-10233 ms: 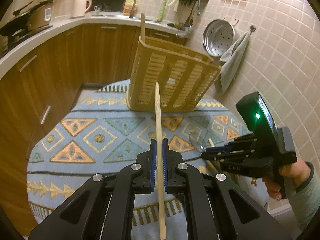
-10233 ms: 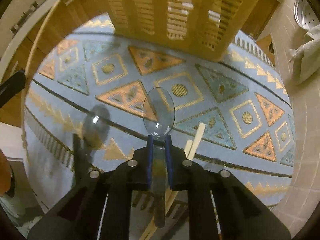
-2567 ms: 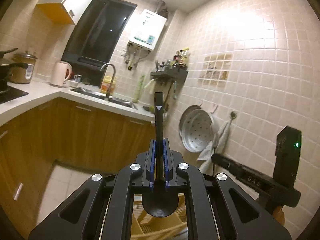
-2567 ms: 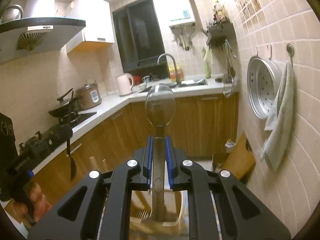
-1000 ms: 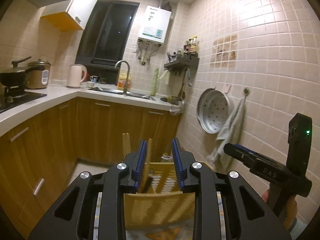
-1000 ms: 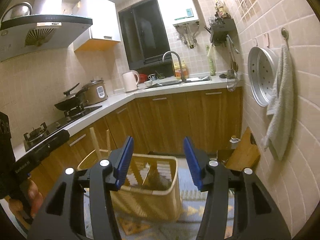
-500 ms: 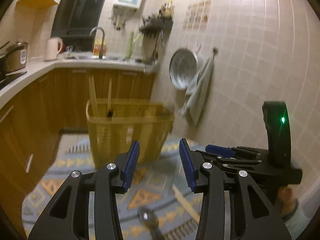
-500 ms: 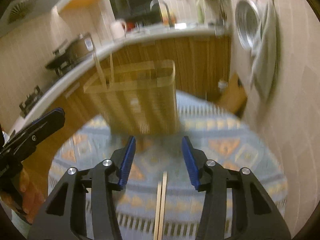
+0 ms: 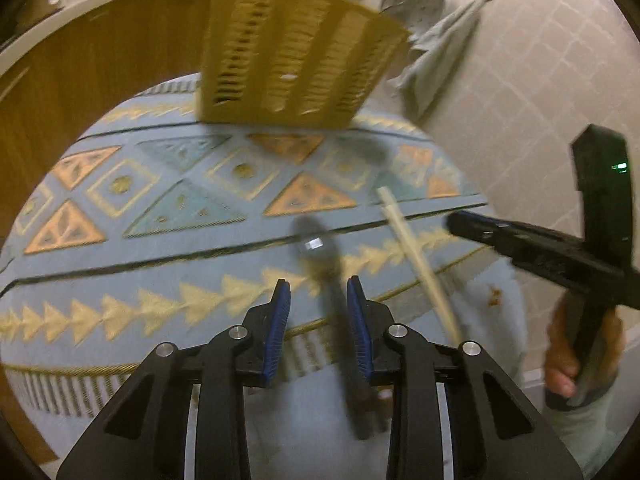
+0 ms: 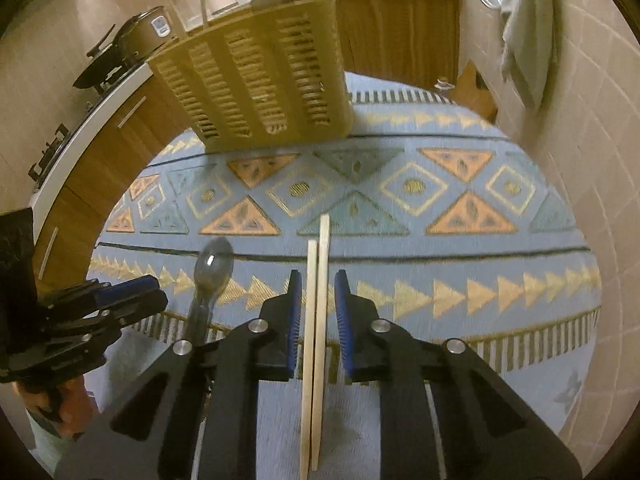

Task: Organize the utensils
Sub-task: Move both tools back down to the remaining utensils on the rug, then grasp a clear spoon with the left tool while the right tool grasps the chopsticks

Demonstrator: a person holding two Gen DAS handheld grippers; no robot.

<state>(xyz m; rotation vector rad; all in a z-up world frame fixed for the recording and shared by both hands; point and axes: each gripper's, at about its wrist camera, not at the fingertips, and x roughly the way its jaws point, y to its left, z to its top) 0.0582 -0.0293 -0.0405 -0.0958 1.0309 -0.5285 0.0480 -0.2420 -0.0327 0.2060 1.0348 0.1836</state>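
A yellow slotted utensil basket [image 9: 296,60] stands at the far side of the patterned table; it also shows in the right wrist view [image 10: 256,80]. A dark spoon [image 9: 320,256] lies on the cloth, its handle running between the fingers of my open left gripper [image 9: 320,308]. In the right wrist view the spoon [image 10: 212,272] lies left of two wooden chopsticks [image 10: 318,300]. The chopsticks lie side by side between the fingers of my open right gripper [image 10: 318,304]. They also show in the left wrist view [image 9: 416,260], right of the spoon.
The round table carries a blue cloth with orange triangles [image 10: 440,216]. Wooden cabinets [image 9: 100,52] and a counter lie behind. A tiled wall with a hanging towel [image 10: 528,32] and a steamer tray is on the right. The right gripper [image 9: 560,248] shows in the left view.
Both grippers have tipped down from the basket to the table front. The left one now straddles the spoon handle, the right one the chopsticks. Both stay open.
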